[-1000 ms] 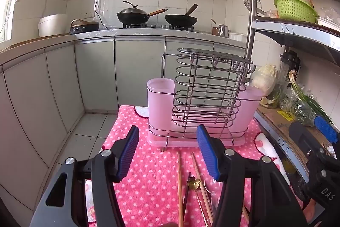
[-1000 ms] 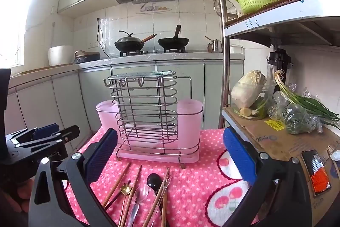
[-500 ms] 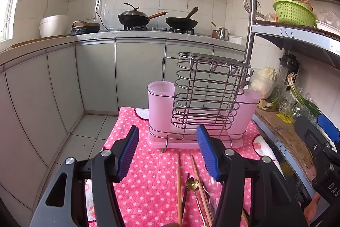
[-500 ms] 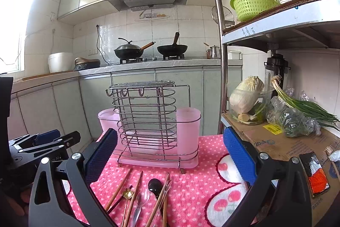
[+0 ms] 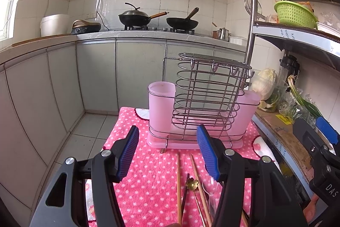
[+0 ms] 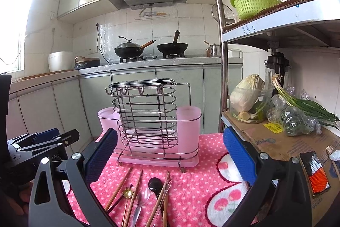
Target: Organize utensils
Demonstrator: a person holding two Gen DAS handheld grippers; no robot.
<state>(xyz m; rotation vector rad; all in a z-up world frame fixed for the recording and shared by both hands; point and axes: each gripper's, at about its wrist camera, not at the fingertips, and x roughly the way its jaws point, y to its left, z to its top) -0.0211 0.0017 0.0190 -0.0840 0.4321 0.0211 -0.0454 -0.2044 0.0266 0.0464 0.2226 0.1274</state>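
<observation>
A pink dotted cloth (image 6: 197, 182) is laid in a tiled kitchen, with both the left gripper (image 5: 167, 152) and right gripper (image 6: 170, 156) held spread and empty, the utensil rack (image 6: 148, 120) at twelve o'clock.

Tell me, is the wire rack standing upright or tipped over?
Upright: the wire rack stands on its feet on the pink cloth.

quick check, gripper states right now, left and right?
Left gripper: open, nothing between its pads.
Right gripper: open, holding nothing; the utensils lie untouched on the pink cloth.
</observation>
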